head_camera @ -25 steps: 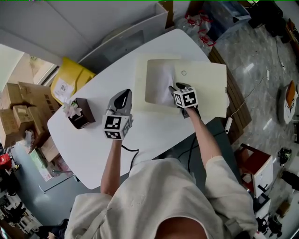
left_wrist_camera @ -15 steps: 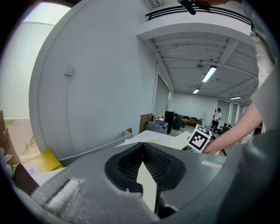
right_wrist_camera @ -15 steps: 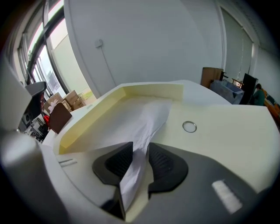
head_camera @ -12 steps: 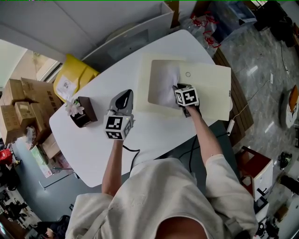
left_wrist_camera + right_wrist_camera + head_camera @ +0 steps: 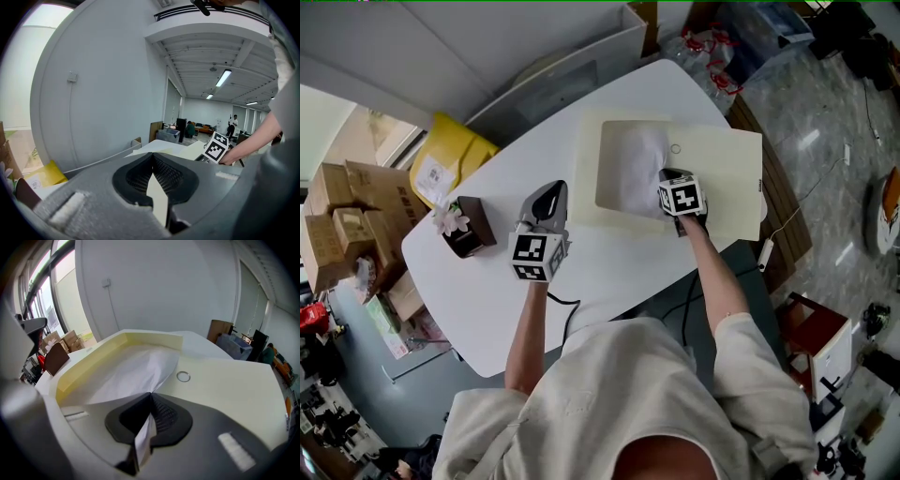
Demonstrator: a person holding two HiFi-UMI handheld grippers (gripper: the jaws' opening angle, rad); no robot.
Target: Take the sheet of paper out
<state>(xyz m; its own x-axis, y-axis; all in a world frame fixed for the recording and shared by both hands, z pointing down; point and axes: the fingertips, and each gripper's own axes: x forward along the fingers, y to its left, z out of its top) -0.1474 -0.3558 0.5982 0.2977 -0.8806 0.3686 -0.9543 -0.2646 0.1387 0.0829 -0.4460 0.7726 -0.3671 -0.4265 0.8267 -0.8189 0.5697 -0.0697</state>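
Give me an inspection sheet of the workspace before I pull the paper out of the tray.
Surface: white table, carrying the tray.
Job's things: sheet of paper lies in the recess of the cream tray, with its near edge pinched up.
Clutter: brown box with a flower on the table; small ring on the tray.
Grippers: right gripper has just closed on the sheet's edge; left gripper shut, nothing held, apart from the tray.
Cables: black cable by the left forearm.
Surroundings: yellow package and cardboard boxes beyond the table.
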